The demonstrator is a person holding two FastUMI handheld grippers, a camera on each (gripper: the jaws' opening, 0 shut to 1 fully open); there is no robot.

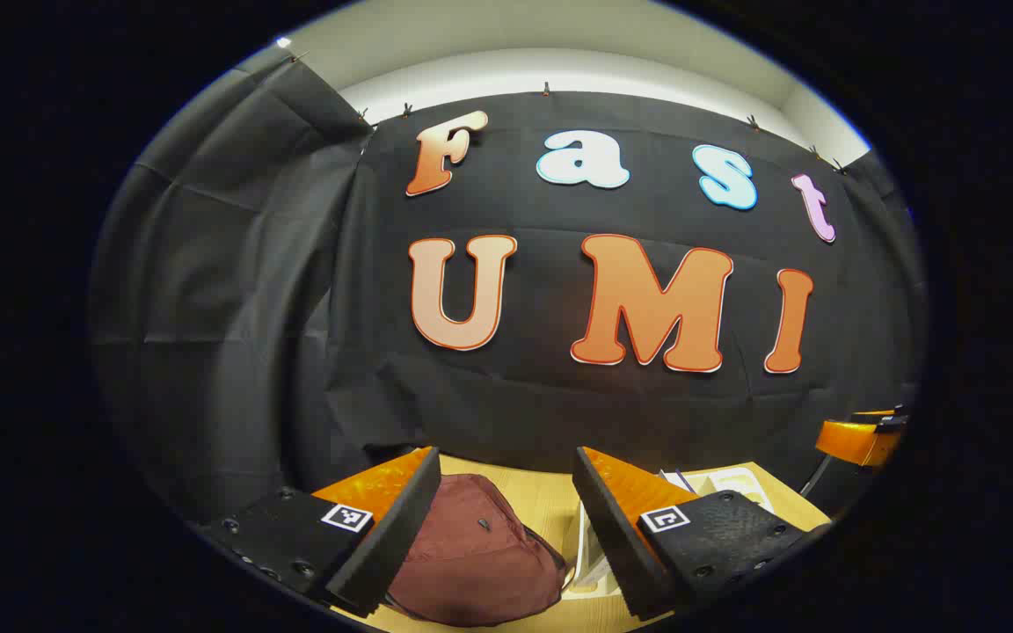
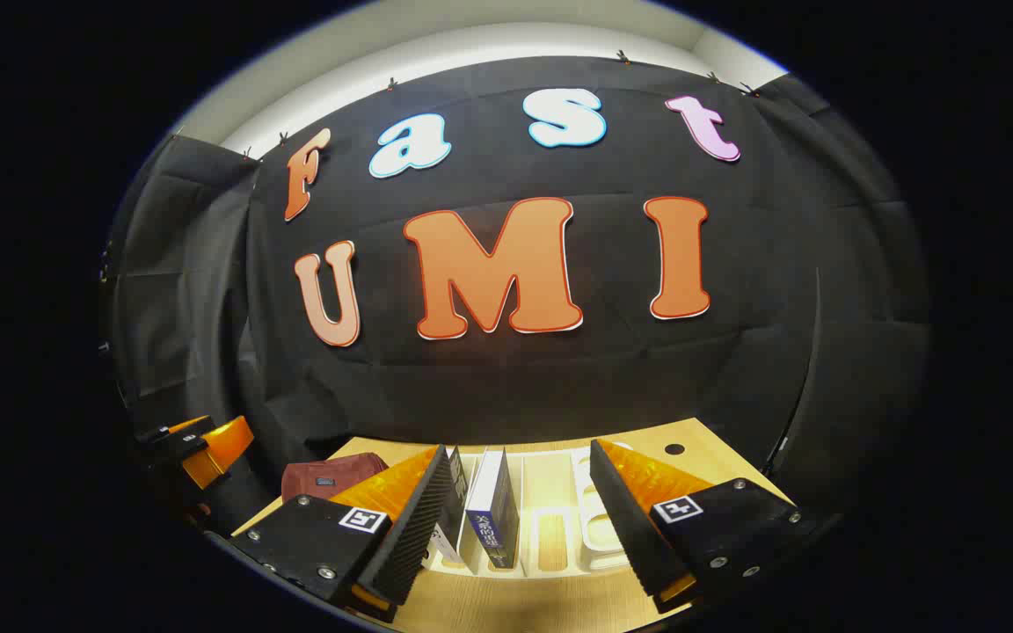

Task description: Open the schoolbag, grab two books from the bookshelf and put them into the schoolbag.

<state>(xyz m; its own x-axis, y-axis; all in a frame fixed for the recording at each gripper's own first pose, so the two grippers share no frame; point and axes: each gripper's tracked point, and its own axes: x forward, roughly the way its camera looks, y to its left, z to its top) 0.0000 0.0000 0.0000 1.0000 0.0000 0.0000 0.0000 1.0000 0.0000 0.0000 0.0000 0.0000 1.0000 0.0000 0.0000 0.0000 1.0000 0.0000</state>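
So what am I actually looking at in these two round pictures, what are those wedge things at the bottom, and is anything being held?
Each picture comes from a camera riding on a handheld two-finger gripper; the wedges are that gripper's own fingers. In the left gripper view, the left gripper hangs open above a maroon schoolbag lying on a wooden table. In the right gripper view, the right gripper is open in front of a pale bookshelf with books standing upright in it. Neither gripper holds anything. The schoolbag looks closed.
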